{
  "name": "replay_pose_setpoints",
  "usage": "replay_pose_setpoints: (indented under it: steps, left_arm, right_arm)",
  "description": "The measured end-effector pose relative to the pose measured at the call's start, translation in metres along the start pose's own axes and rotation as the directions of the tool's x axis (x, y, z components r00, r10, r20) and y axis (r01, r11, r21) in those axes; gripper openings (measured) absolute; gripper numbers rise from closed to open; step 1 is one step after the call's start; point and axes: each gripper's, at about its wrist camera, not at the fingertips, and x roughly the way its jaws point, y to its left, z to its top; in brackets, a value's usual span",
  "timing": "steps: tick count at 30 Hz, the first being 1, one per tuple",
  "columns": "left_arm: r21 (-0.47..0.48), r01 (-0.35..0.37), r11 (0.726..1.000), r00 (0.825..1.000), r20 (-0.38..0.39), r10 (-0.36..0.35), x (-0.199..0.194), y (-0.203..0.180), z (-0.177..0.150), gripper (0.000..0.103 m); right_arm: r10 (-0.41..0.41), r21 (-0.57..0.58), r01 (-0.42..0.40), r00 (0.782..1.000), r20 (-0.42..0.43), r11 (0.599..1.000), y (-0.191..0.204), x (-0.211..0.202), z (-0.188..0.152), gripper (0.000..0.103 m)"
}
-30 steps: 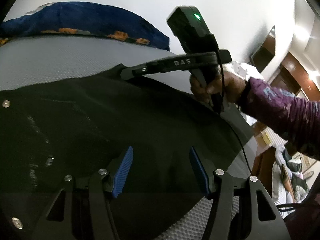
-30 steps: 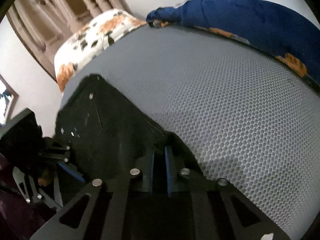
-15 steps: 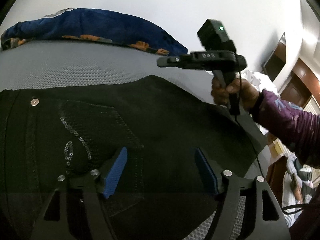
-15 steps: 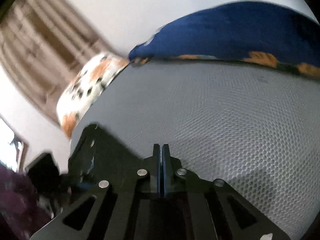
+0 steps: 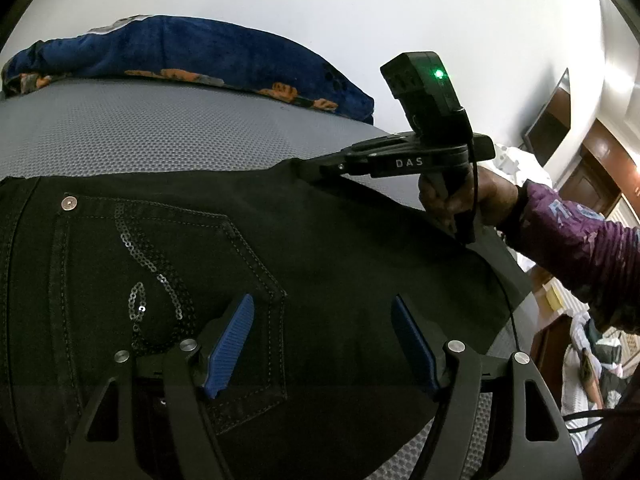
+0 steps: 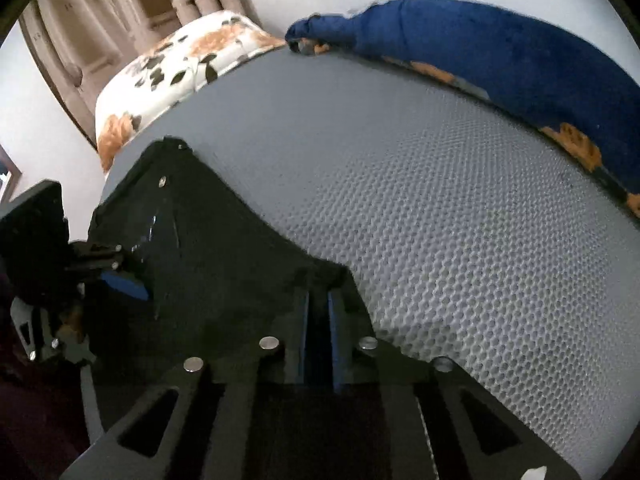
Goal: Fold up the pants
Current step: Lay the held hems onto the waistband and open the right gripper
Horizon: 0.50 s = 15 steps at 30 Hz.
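Note:
Black pants (image 5: 320, 260) lie flat on a grey mesh bed cover (image 5: 160, 132), back pocket with sequin trim facing up. My left gripper (image 5: 324, 340) hovers just over the seat of the pants, blue pads wide apart and open, nothing between them. My right gripper (image 5: 304, 168) reaches the pants' far edge, held by a hand (image 5: 480, 200). In the right wrist view its fingers (image 6: 319, 300) are shut on that edge of the pants (image 6: 224, 264), where the cloth bunches up at the tips. The left gripper (image 6: 120, 280) shows at the left.
A blue blanket (image 5: 200, 52) with orange print lies along the far side of the bed by the white wall. A white floral pillow (image 6: 172, 72) rests against the wooden headboard (image 6: 100, 20). Bare grey cover (image 6: 440, 200) spreads to the right of the pants. Furniture stands beyond the bed's right edge.
The left gripper's jaws widened and it shifted over the pocket. The right gripper lifted off the pants' far edge, shut and holding nothing, then came back down onto that edge.

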Motion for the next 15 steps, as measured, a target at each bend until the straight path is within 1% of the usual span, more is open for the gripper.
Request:
replay_pose_setpoints:
  steps: [2,3,6,8,10,11,12,13,14,15]
  left_arm:
    - [-0.002,0.001,1.000,1.000,0.003,-0.001,0.000,0.001,0.000,0.072]
    - [-0.003,0.001,1.000,1.000,0.004,-0.001,0.000,0.001,0.000,0.072]
    - [-0.005,0.000,1.000,1.000,0.007,0.000,0.000,0.000,-0.001,0.072]
    - [-0.005,0.000,1.000,1.000,0.010,0.000,0.000,0.000,-0.003,0.072]
    - [-0.010,0.003,1.000,1.000,0.013,-0.003,-0.001,0.000,-0.003,0.072]
    - [-0.010,0.000,1.000,1.000,0.013,0.000,-0.001,0.000,-0.003,0.072]
    - [-0.009,-0.006,1.000,1.000,0.012,0.006,-0.001,0.000,-0.003,0.072]
    - [-0.009,-0.013,1.000,1.000,0.009,0.013,-0.001,0.000,-0.002,0.072]
    - [-0.017,-0.021,1.000,1.000,0.009,0.021,-0.004,-0.001,-0.001,0.072]
    - [-0.030,-0.017,0.999,1.000,0.020,0.018,-0.008,-0.001,0.001,0.072]
  right_arm:
    - [-0.026,-0.015,0.026,1.000,0.005,1.000,0.001,0.000,0.001,0.005]
    - [-0.065,-0.024,0.065,0.998,0.014,0.998,0.004,0.001,0.002,0.005]
    - [-0.117,-0.028,0.118,0.993,0.034,0.993,0.004,0.005,0.003,0.004]
    - [-0.122,-0.002,0.122,0.992,0.044,0.993,-0.003,0.005,0.001,0.004]
    - [-0.122,0.002,0.122,0.990,0.077,0.993,-0.006,0.004,-0.007,0.004]
    - [-0.115,0.017,0.114,0.989,0.089,0.993,-0.008,0.003,-0.009,0.008]
    - [-0.123,0.054,0.118,0.987,0.101,0.992,-0.013,-0.002,-0.008,0.015]
    - [-0.141,0.095,0.130,0.983,0.115,0.987,-0.018,-0.009,-0.008,0.024]
    - [-0.159,0.145,0.140,0.978,0.137,0.980,-0.023,-0.017,-0.008,0.025]
    - [-0.171,0.216,0.132,0.970,0.174,0.968,-0.031,-0.031,-0.010,0.025]
